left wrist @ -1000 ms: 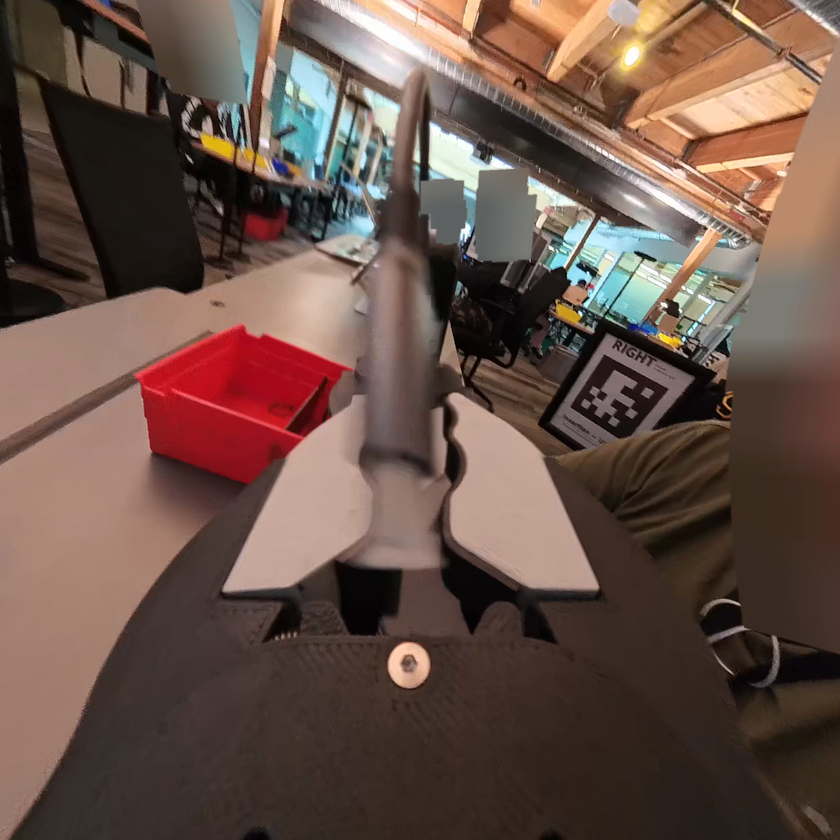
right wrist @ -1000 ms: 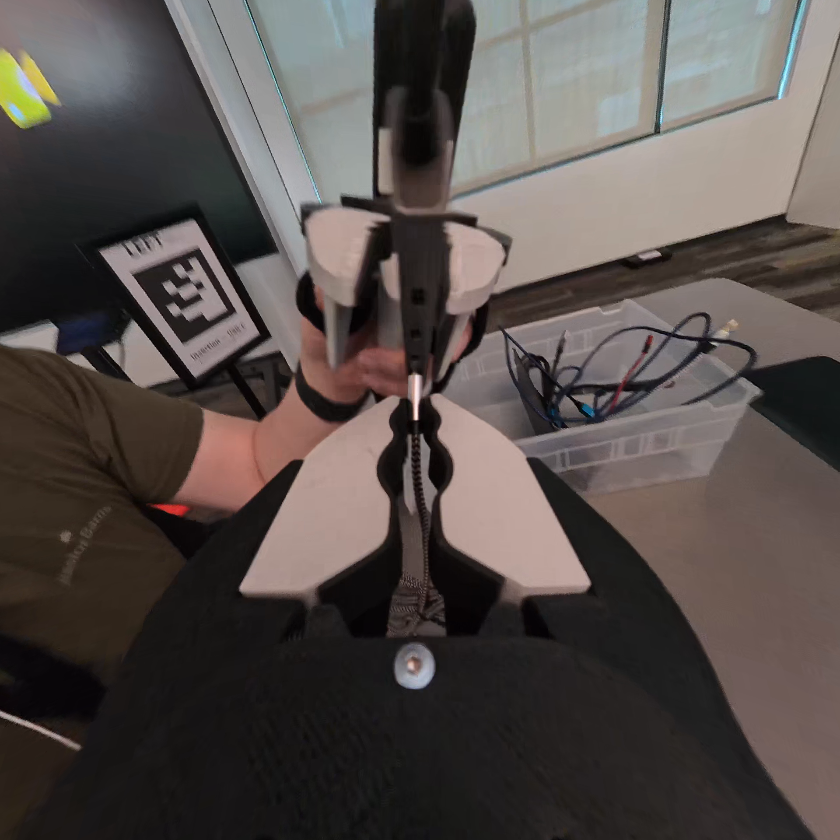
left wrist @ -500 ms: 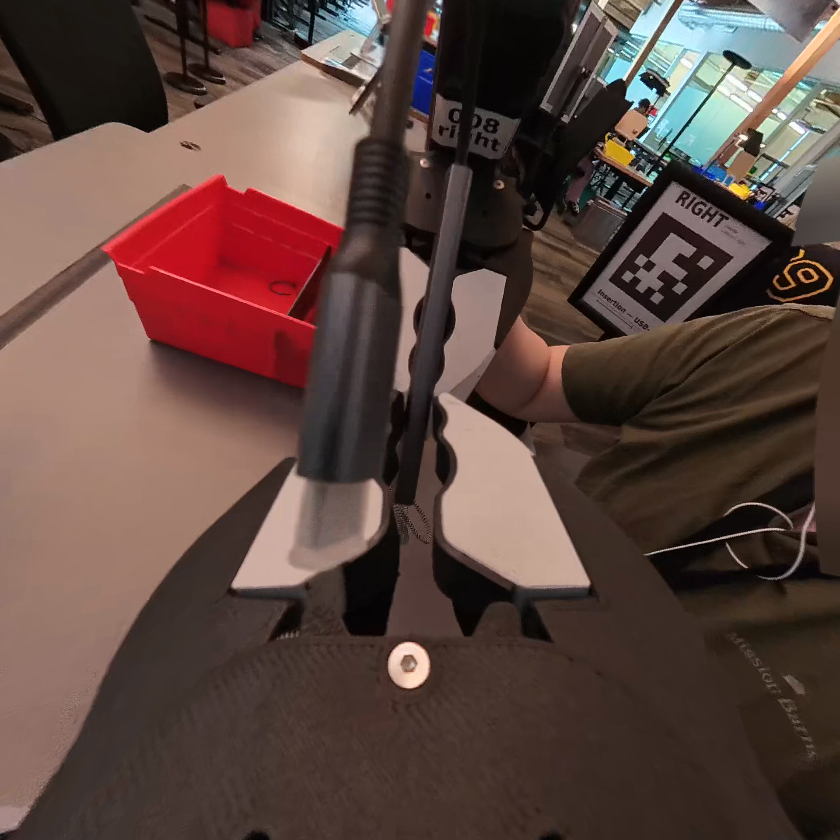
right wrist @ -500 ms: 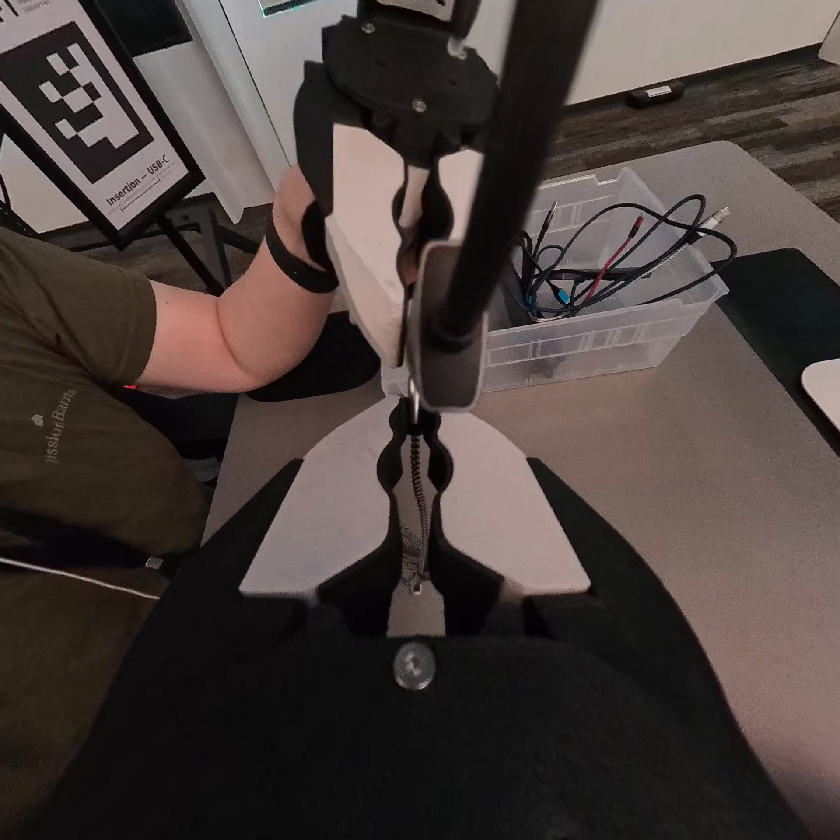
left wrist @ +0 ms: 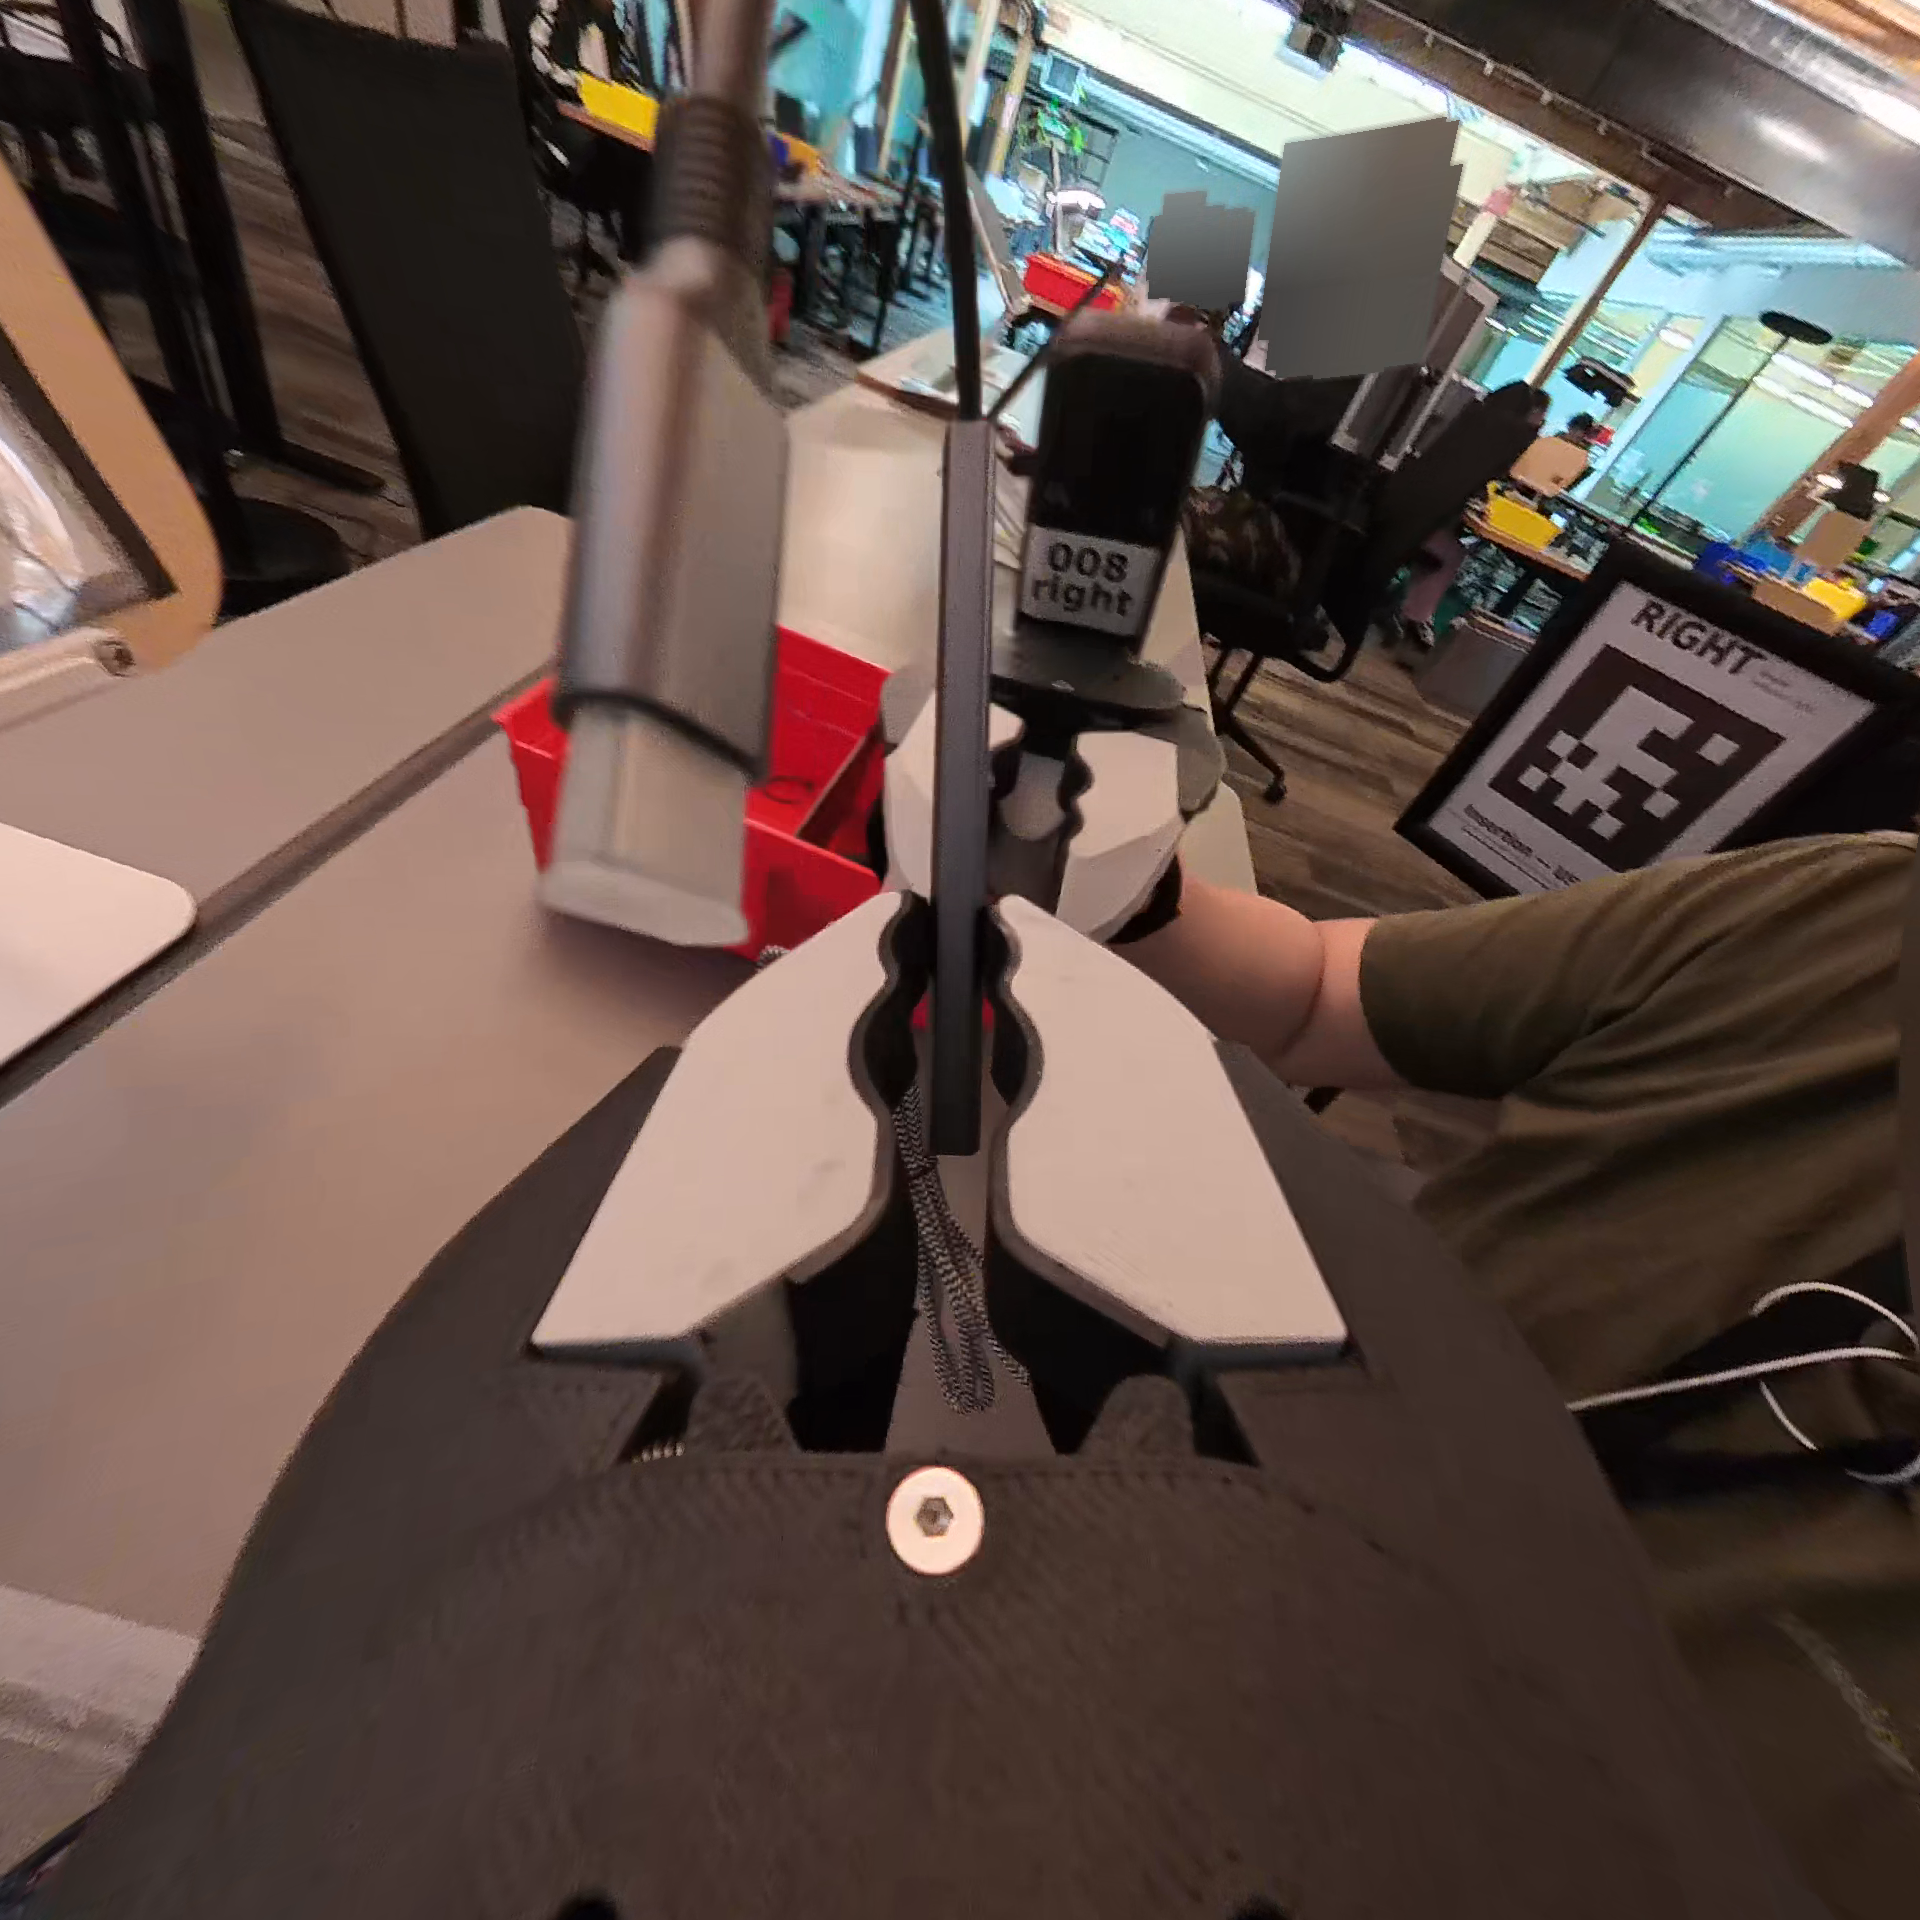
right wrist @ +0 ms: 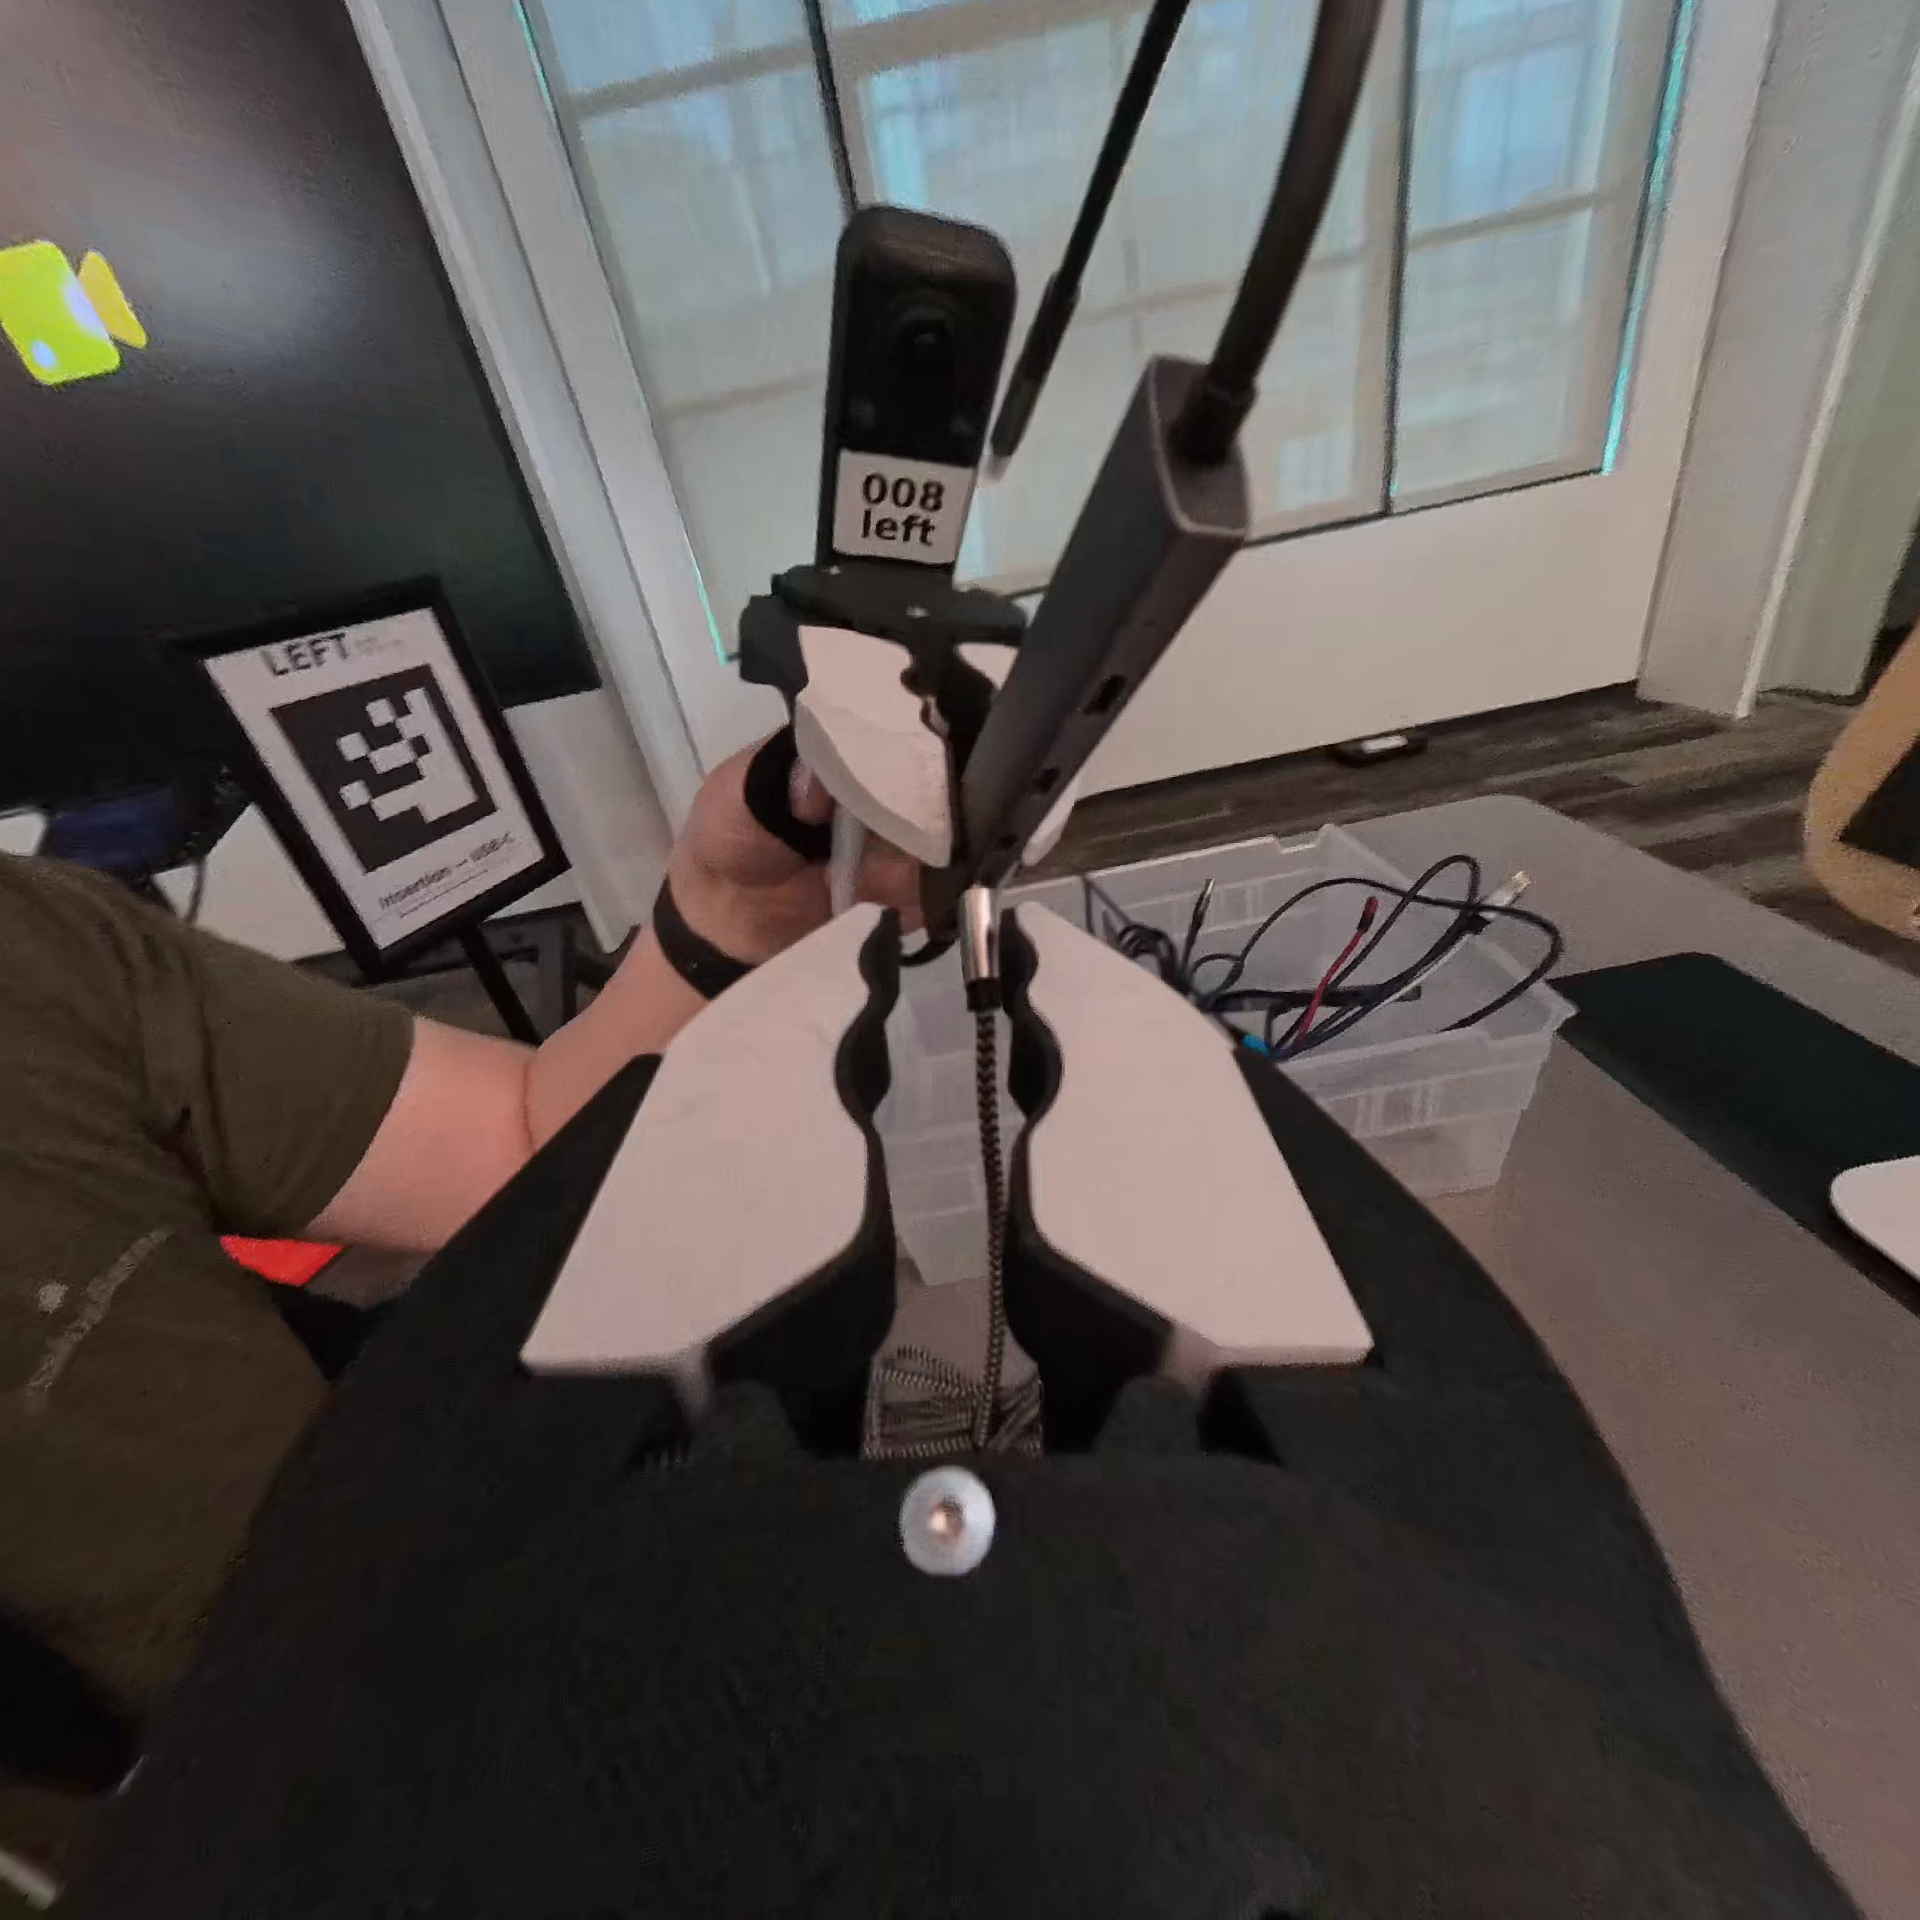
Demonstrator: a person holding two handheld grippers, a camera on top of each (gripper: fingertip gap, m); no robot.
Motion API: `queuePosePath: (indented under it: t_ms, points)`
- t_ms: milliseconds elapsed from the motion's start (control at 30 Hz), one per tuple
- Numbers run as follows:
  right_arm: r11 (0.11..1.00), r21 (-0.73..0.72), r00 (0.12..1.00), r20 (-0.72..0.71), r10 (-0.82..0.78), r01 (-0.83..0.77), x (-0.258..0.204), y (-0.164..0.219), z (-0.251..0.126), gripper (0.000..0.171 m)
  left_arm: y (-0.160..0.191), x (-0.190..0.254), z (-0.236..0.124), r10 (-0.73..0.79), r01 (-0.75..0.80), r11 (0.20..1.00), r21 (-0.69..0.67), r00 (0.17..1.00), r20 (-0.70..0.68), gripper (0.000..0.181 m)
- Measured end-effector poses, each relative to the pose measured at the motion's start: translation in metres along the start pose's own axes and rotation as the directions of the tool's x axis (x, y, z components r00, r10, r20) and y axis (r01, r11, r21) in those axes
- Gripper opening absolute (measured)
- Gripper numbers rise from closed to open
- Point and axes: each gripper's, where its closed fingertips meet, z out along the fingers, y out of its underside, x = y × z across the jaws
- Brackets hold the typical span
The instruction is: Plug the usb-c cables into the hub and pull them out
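Grey hub (left wrist: 958, 790) clamped in left tongs (left wrist: 956, 935) (edgewise).

My left claw (left wrist: 951, 925) and right claw (right wrist: 951, 920) face each other above the counter (left wrist: 343, 1049), the hub (right wrist: 1091, 665) between them. A bin (left wrist: 821, 831) sits on the counter behind the hub; a tub (right wrist: 1382, 1091) of cables (right wrist: 1340, 966) lies beyond my right claw.

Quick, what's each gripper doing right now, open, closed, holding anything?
Left gripper: closed on the hub, a thin dark bar seen edge-on.
Right gripper: closed on the braided usb-c cable, its metal plug at the hub's edge.
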Motion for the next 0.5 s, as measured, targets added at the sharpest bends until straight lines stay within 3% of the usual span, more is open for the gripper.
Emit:
queuePosePath:
  t_ms: [100, 233, 500]
  points:
    - [0.987, 0.152, 0.982, -0.186, -0.030, 0.059, 0.013, -0.015, -0.008, 0.018, -0.007, -0.008, -0.008, -0.001, -0.002, 0.999, 0.046, 0.999, 0.054, 0.009]
    - [0.968, 0.230, 0.967, -0.250, -0.044, 0.104, 0.011, -0.015, -0.005, 0.021, -0.012, -0.010, -0.012, -0.008, 0.003, 0.996, 0.089, 0.998, 0.064, 0.009]
    - [0.931, 0.355, 0.995, -0.017, 0.101, -0.089, 0.002, -0.008, -0.004, 0.020, -0.016, 0.006, -0.002, -0.017, 0.019, 0.993, 0.114, 1.000, -0.016, 0.009]
